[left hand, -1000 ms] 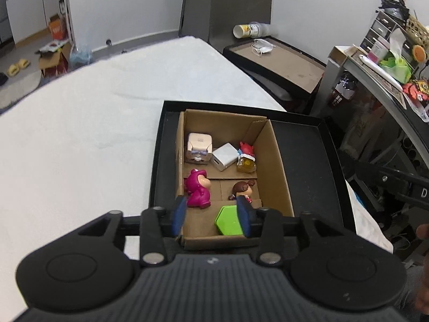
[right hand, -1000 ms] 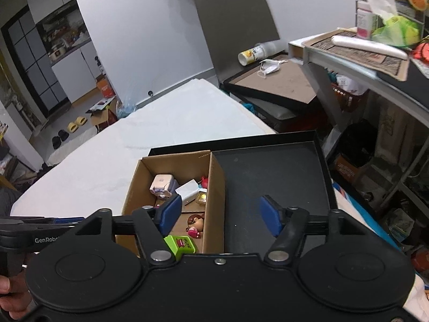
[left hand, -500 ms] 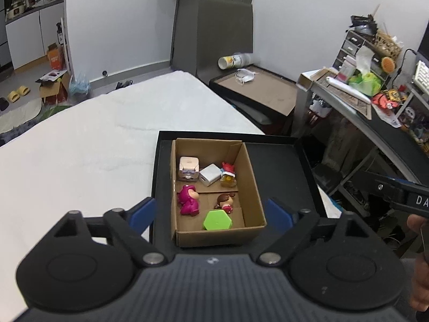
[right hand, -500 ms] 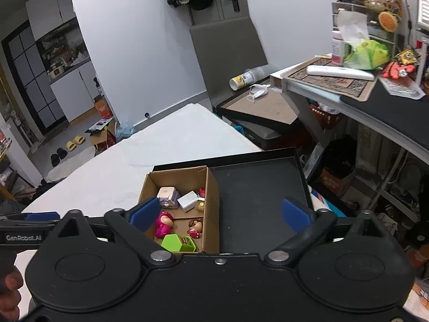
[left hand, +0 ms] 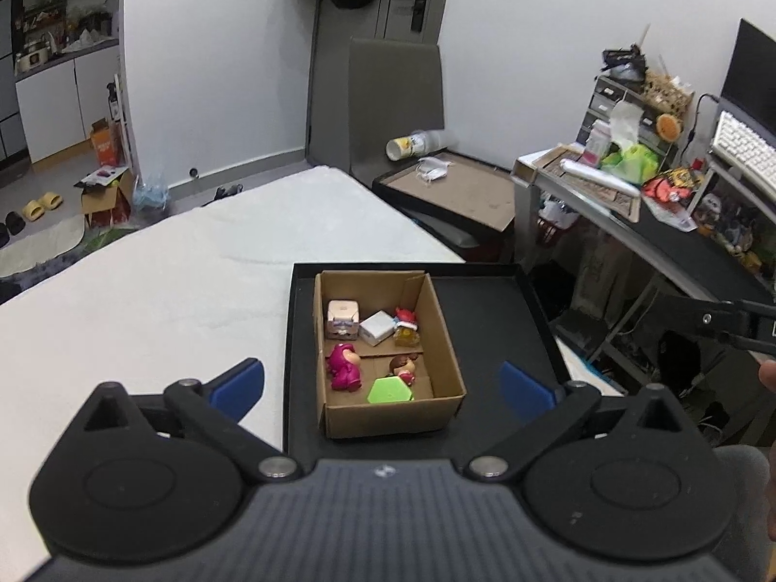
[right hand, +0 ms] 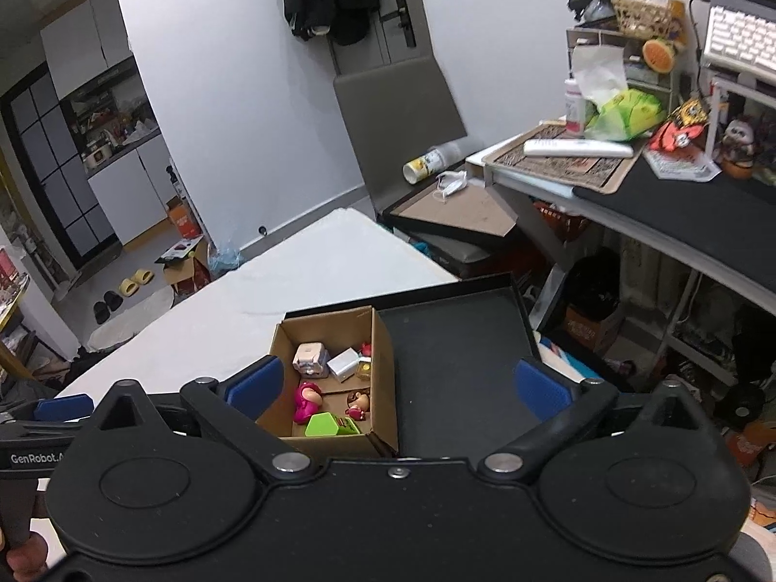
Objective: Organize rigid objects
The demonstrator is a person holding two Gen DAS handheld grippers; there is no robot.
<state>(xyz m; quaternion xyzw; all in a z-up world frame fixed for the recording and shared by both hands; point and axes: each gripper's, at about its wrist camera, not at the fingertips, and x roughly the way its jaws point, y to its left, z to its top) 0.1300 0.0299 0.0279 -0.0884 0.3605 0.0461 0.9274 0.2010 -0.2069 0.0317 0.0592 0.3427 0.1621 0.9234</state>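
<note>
Left gripper (left hand: 383, 385): its blue fingers (left hand: 238, 382) are spread wide, nothing between them. It hangs above the near end of the cardboard box (left hand: 444, 339), which shows in the gap between the two fingertips, well beyond them.

Right gripper (right hand: 397, 383): fingers (right hand: 542, 389) likewise spread wide, empty. The box (right hand: 383, 368) lies just beyond its left fingertip; bare floor of the black tray (right hand: 456, 363) fills the rest of the gap toward the right fingertip.

The box sits inside the black tray, against the tray's left wall, on the white table (left hand: 145, 291). A low cardboard divider splits the box into a far and a near compartment.

Far compartment, from the left finger's side to the right's: a pale pink cube toy (left hand: 343, 319), a white block (left hand: 378, 328), and a small red-topped yellow figure (left hand: 406, 327) against the right wall. All three stand close together; whether they touch cannot be told.

Near compartment: a magenta figure (left hand: 343, 367) on the left, a brown-haired doll (left hand: 403, 368) to its right, and a green hexagonal piece (left hand: 390, 390) nearest the fingers, just in front of the doll.

The right-hand part of the tray holds nothing visible.
</note>
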